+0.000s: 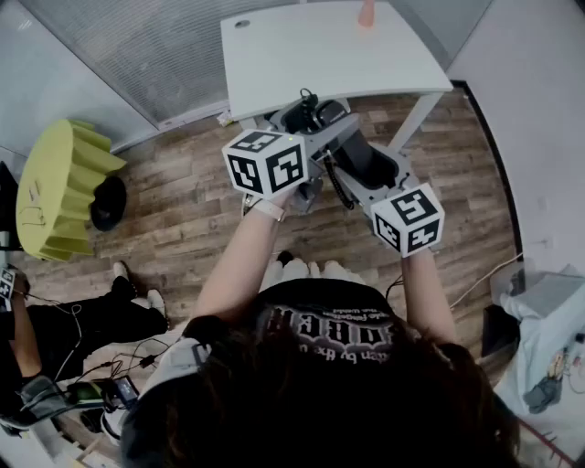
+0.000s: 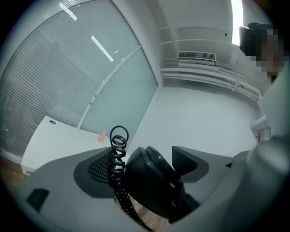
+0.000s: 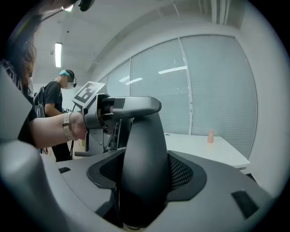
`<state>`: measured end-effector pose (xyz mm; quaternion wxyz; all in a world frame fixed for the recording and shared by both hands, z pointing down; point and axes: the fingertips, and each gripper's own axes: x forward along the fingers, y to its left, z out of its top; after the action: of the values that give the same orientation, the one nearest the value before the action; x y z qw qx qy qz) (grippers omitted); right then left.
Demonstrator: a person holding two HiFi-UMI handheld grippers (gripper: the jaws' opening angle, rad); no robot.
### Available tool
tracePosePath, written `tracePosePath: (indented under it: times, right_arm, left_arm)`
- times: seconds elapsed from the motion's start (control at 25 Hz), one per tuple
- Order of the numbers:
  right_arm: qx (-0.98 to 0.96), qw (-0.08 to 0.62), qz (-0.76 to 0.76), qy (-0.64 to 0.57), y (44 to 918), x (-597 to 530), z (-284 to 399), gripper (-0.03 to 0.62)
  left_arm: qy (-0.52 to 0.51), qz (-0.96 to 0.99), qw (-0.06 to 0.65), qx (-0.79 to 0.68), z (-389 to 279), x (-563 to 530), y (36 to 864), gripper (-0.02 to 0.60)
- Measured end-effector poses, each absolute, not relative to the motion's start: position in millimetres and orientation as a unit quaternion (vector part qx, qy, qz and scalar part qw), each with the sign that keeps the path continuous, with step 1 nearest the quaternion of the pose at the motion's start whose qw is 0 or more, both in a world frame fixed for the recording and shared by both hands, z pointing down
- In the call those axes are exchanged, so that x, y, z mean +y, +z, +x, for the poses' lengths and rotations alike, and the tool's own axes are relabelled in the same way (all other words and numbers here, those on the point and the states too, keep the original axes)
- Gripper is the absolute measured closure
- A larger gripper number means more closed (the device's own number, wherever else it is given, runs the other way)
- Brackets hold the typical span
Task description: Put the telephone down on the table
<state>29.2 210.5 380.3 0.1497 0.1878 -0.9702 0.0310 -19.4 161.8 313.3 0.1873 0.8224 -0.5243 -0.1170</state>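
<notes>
A black telephone handset (image 1: pixel 364 157) hangs in the air between both grippers, in front of the white table (image 1: pixel 302 64). My left gripper (image 1: pixel 311 123) is shut on one rounded end (image 2: pixel 152 181), where the coiled cord (image 2: pixel 118 152) comes out along the left pad. My right gripper (image 1: pixel 373 166) is shut on the other part of the handset (image 3: pixel 142 167), which stands upright between the mesh pads (image 3: pixel 181 172). In the right gripper view the left gripper (image 3: pixel 113 113) shows above, with the hand that holds it. The table (image 3: pixel 204 147) lies beyond, with nothing of the phone on it.
A small pink object (image 1: pixel 366 14) stands at the table's far edge. A yellow-green ribbed thing (image 1: pixel 59 187) sits on the wooden floor at left. A seated person (image 1: pixel 82 320) with cables is at lower left. Bags (image 1: pixel 548 320) lie at right. Glass walls close the back.
</notes>
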Motion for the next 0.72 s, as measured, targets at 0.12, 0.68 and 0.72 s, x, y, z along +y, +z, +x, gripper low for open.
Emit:
tracePosePath:
  times: [0.12,0.68,0.72]
  right_arm:
    - [-0.97,0.151,0.189,0.03,381.1,213.7,34.0,0.304]
    - [-0.969,0.156,0.189,0.033,383.0,217.9,63.2,0.304]
    - [-0.969,0.158,0.188,0.032,384.7,219.1,64.8,0.304]
  left_arm:
    - [-0.113,0.823,0.187,-0.524,-13.9,165.0,315.6,0.202]
    - [-0.105,0.827,0.19,-0.518,13.7,168.6,321.1,0.202]
    - [-0.105,0.826,0.192,-0.519,14.6,169.9,323.0,0.202]
